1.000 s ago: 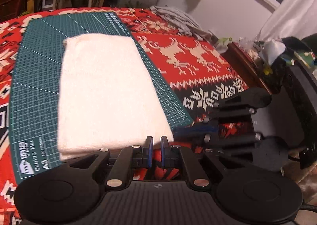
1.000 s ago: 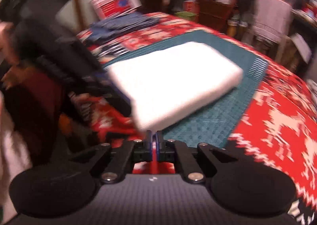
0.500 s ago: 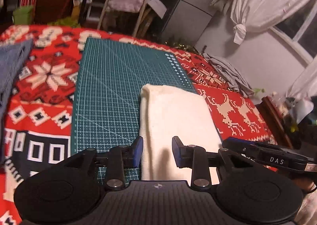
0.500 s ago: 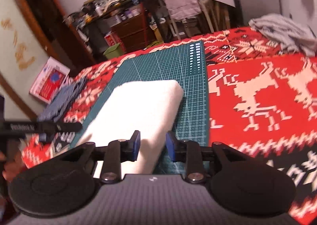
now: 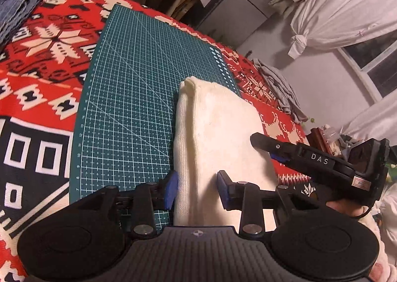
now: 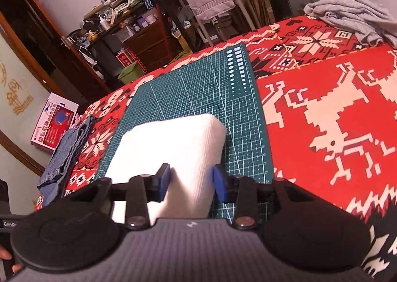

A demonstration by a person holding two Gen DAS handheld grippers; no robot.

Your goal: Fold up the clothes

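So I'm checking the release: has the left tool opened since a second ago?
Yes. The left tool was shut then; now it gapes over the folded white cloth on the green mat.

Left gripper [image 5: 197, 191]: jaws parted wide, blue pads level, nothing clamped. Right gripper [image 6: 191, 185]: jaws parted wide, also unclamped; seen from left wrist, it lies just right of the left jaws.

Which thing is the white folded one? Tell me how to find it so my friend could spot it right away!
Look for the big red patterned blanket, then the dark green cutting mat lying on it. The folded cream garment lies on the mat's near right part. It is the only pale, plain, neatly folded thing: the gray garment is crumpled, and the blue denim lies off the mat.
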